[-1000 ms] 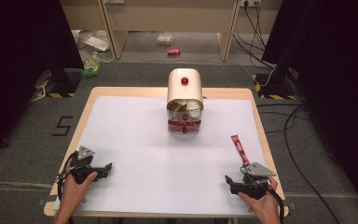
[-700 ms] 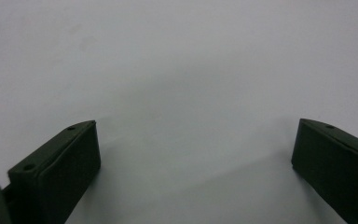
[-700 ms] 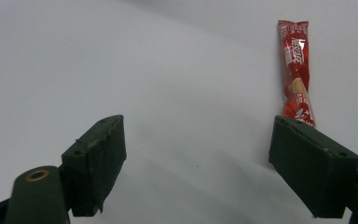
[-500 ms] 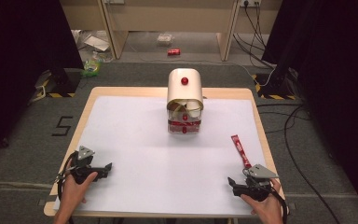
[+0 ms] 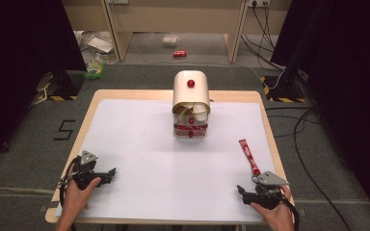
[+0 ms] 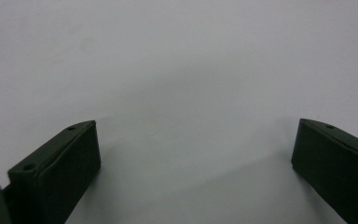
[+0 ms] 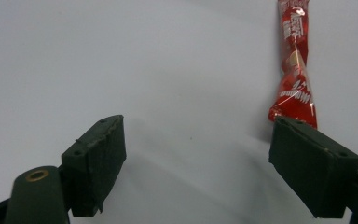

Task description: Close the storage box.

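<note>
A red sachet (image 5: pixel 249 156) lies flat on the white sheet (image 5: pixel 139 144) near the table's right edge. My right gripper (image 5: pixel 244 192) rests just in front of it at the near right corner, held in a hand and open. In the right gripper view, the sachet (image 7: pixel 294 70) runs up from just beyond the right jaw, and the gripper (image 7: pixel 198 123) has nothing between its jaws. My left gripper (image 5: pixel 110 172) sits at the near left, also in a hand. Its jaws stand wide apart over bare sheet, so the gripper (image 6: pixel 196 128) is open and empty.
A cream rounded container with a red knob (image 5: pixel 191 98) stands at the back middle of the table, with red-labelled contents showing in its open front. The wooden table edge (image 5: pixel 270 125) borders the sheet. Cables and small litter lie on the floor beyond.
The right hand and its gripper have slid slightly toward the near edge. The left gripper, the sachet and the container have not moved.
</note>
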